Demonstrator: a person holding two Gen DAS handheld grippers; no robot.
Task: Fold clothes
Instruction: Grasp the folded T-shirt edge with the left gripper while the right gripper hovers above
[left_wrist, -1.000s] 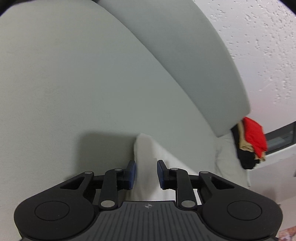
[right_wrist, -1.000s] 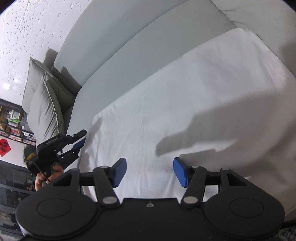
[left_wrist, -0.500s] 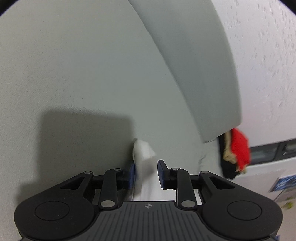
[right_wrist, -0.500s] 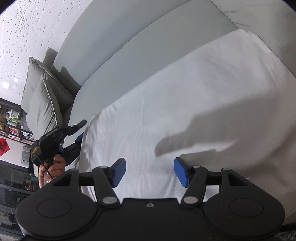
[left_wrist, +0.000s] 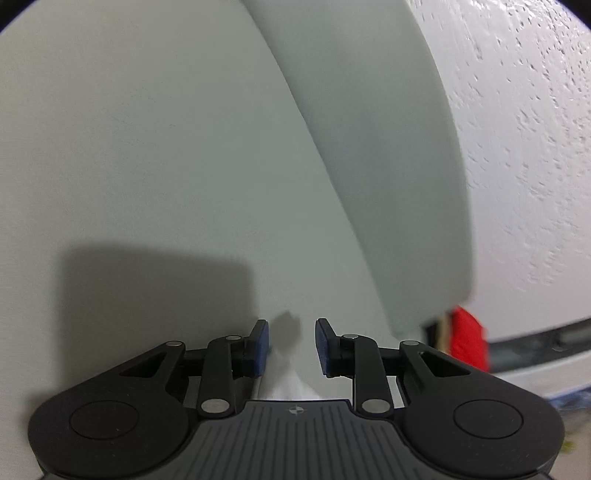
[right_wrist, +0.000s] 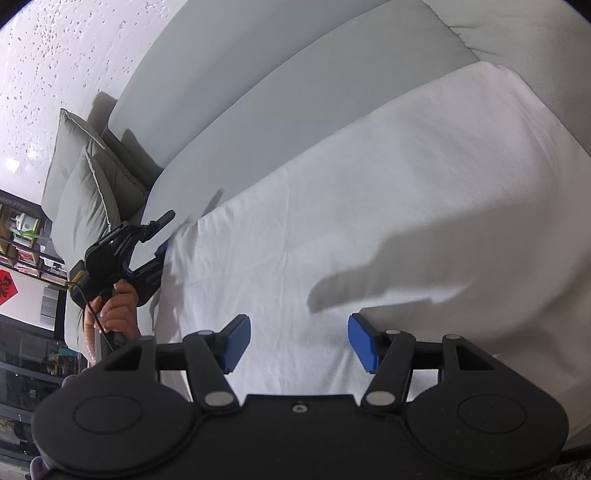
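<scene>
A large white garment (right_wrist: 369, 206) lies spread flat on the grey sofa seat (right_wrist: 295, 107). My right gripper (right_wrist: 299, 341) hovers open and empty over its near edge. My left gripper (left_wrist: 291, 347) is open, its blue pads on either side of a small raised corner of the white garment (left_wrist: 284, 376), not closed on it. In the right wrist view the left gripper (right_wrist: 159, 240) sits at the garment's left corner, held by a hand.
Grey sofa backrest (left_wrist: 376, 155) rises beyond the seat. Two grey pillows (right_wrist: 81, 184) lean at the sofa's left end. A red and dark clothes pile (left_wrist: 465, 343) sits past the sofa end. A textured white wall (left_wrist: 524, 147) lies behind.
My left gripper has slid back along the garment corner, so less white cloth shows between its pads. The right gripper has stayed almost still above the cloth.
</scene>
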